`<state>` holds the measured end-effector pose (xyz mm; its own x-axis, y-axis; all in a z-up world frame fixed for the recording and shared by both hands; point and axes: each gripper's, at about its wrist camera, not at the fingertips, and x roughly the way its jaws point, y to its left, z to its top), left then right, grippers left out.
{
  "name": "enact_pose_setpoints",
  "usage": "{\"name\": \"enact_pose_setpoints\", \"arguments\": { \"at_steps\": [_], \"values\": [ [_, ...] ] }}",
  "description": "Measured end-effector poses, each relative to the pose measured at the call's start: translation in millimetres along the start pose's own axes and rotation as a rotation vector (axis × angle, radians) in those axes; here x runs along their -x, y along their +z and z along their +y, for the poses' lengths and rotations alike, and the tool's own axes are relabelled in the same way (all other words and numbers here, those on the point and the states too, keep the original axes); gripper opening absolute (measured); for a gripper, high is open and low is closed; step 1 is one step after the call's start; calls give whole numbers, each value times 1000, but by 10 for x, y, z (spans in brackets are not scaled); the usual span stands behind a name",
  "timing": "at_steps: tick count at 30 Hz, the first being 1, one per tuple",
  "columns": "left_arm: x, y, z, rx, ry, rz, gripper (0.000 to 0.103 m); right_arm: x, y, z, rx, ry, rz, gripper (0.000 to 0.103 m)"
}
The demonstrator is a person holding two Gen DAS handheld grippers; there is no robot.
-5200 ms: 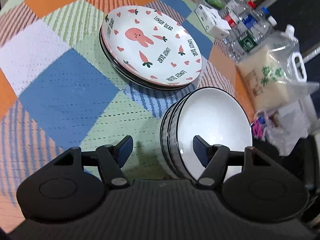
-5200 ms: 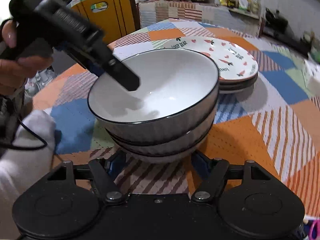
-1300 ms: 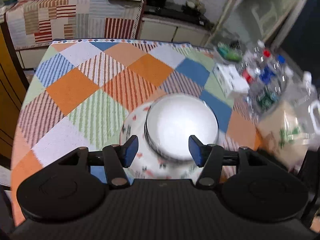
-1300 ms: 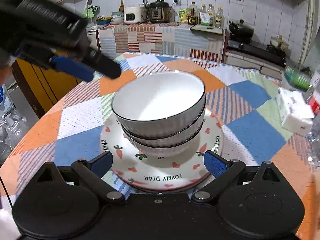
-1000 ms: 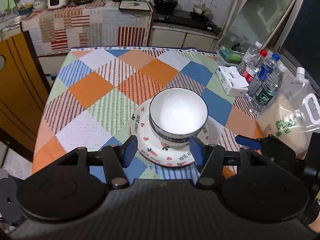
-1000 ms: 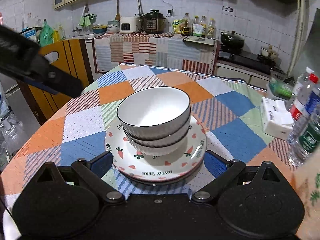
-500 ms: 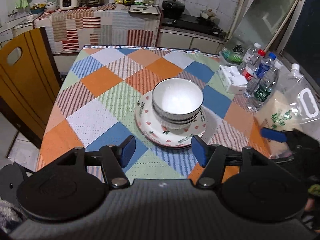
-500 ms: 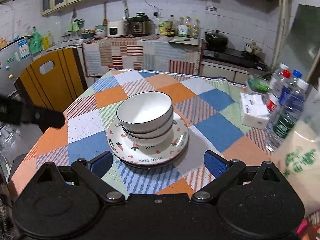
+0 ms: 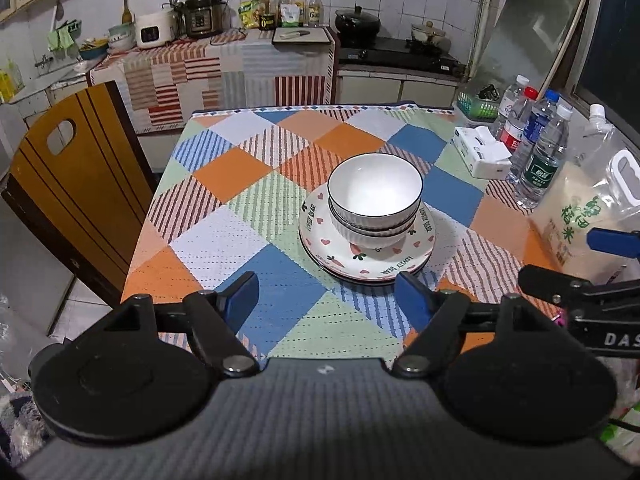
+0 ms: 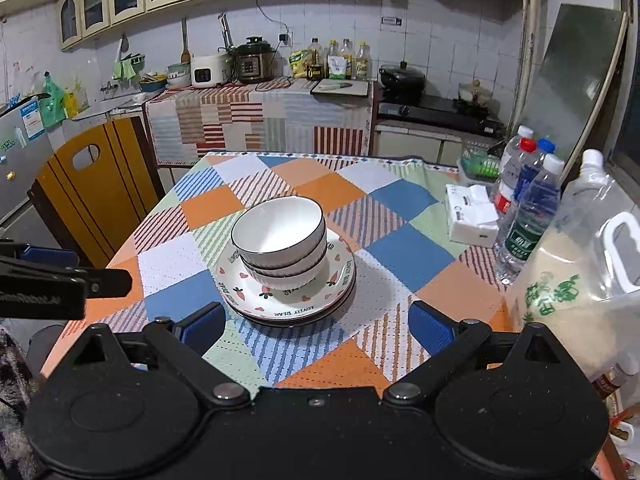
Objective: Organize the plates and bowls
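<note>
Bowls stacked on plates, both tools clear.
Your stack of bowls (image 9: 375, 204) sits on the plates (image 9: 366, 256) mid-desk (image 9: 224, 236). Your left tool (image 9: 326, 300) has just been opening, nothing between its fingers; your right tool (image 10: 316, 326) stands wide apart and empty, both short of the stack.
</note>
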<state>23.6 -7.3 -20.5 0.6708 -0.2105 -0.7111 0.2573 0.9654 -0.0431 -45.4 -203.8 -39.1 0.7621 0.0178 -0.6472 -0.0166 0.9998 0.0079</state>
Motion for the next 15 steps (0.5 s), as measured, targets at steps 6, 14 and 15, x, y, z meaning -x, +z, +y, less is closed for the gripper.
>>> {"name": "enact_pose_setpoints", "arguments": {
  "at_steps": [6,14,15],
  "values": [
    [-25,-97,7,6,30,-37,74,121,-77,39,-6,-15,-48,100],
    [-61,-174,6,17,8,-32,85,89,-193,45,-6,-39,-52,100],
    [-65,-185,-3,12,12,-32,87,92,-202,47,-6,-44,-53,100]
  ]
}}
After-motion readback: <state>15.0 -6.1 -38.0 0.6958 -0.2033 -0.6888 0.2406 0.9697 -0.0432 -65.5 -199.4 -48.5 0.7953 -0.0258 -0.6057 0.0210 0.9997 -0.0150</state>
